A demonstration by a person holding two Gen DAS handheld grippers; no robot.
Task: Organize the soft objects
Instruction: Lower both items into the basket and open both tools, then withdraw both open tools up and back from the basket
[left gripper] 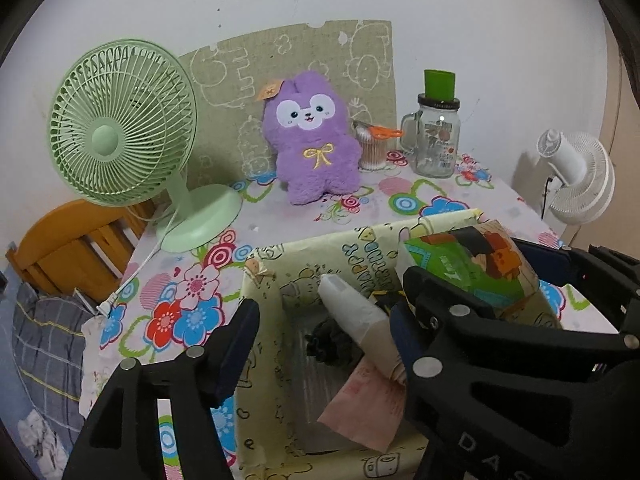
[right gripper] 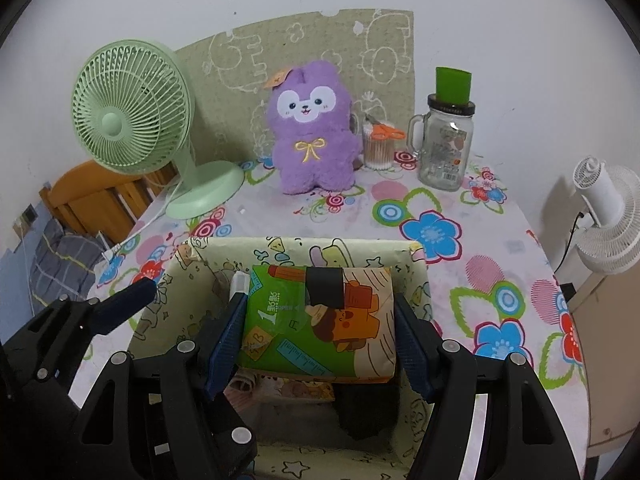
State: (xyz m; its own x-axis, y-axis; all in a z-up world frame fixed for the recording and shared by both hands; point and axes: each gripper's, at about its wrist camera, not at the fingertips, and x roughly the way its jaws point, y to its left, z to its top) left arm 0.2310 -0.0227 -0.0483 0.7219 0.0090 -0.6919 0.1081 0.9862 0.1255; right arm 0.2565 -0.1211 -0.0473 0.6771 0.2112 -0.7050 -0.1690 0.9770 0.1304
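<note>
Right fingers (right gripper: pixel 320 336) gripping tissue pack (right gripper: pixel 320 320), left fingers (left gripper: pixel 324 332) apart over box (left gripper: pixel 264 280), floral tablecloth (right gripper: pixel 460 248), white wall (right gripper: pixel 500 20)

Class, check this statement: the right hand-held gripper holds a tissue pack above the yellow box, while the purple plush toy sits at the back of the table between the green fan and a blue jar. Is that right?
Not quite. The jar is clear glass with a green cap, not blue, as the right wrist view shows. The rest stands: the right hand-held gripper holds the tissue pack above the yellow box, and the purple plush toy sits between the green fan and the jar.
</note>
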